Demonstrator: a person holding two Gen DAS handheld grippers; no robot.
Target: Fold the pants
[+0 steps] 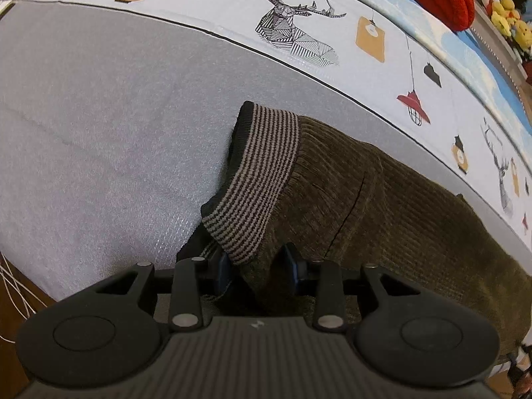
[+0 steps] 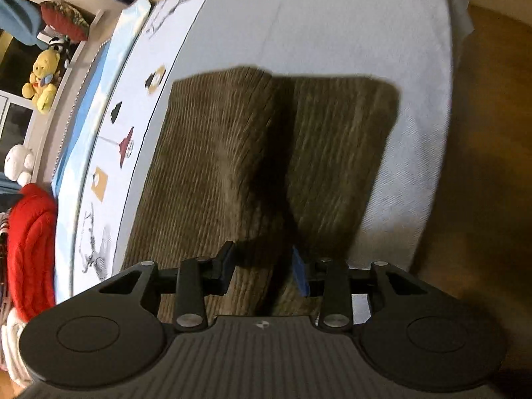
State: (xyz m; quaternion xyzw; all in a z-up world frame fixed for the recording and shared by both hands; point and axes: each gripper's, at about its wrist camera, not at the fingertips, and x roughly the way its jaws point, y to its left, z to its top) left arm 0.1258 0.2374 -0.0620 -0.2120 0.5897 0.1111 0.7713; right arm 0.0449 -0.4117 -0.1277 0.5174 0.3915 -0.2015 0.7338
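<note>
- Bed, grey cover, printed sheet along its far side.
- Olive corduroy pants lie on the grey cover; striped waistband lifted at the left end.
- Left tongs clenched on pants fabric just below the waistband.
- Right tongs grasping a raised fold of the pants; view blurred.

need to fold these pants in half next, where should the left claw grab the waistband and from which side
Grip the striped waistband at its near corner, coming in from the near edge of the bed. That corner is already lifted off the cover and sits between the fingers of the left claw, while the rest of the pants lie flat, which looks harder to pinch.
</note>
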